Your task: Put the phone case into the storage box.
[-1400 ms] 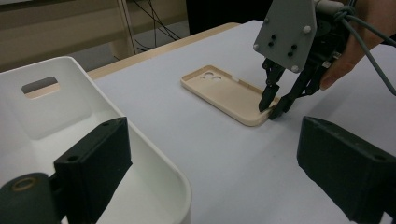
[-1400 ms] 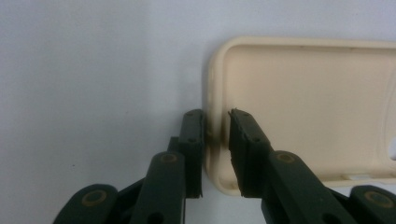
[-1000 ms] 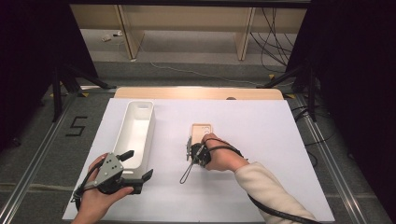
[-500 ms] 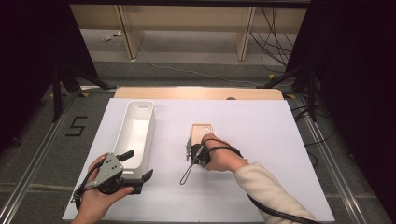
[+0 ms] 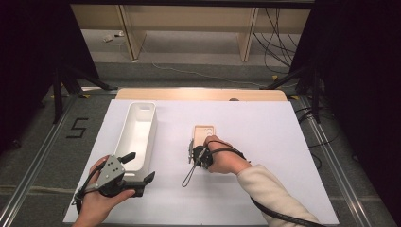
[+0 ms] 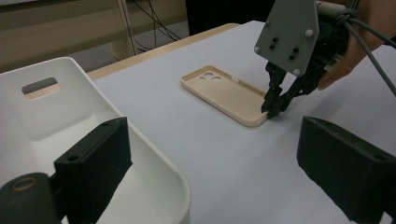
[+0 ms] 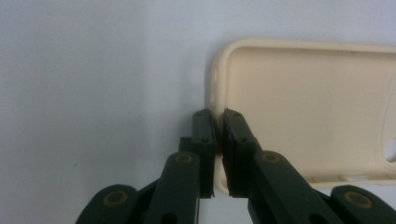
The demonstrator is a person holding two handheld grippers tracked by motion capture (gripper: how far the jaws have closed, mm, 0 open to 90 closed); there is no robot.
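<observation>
My right hand-held gripper (image 7: 218, 140), tipped steeply down with jaws just closing, pinches the near short rim of the beige phone case (image 5: 204, 133) lying flat mid-surface; my left hand-held gripper (image 5: 140, 167) rests released beside the white bin (image 5: 137, 130).

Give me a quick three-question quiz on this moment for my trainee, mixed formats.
1. True or false: the right gripper has its jaws pinched on the short end wall of the beige phone case.
2. Which way does the phone case lie? A) hollow side up B) hollow side down
3. What stands beside the left gripper on the table?

Key
1. True; the jaws have just been closing on that wall.
2. A.
3. A long white bin, empty where its inside shows.
</observation>
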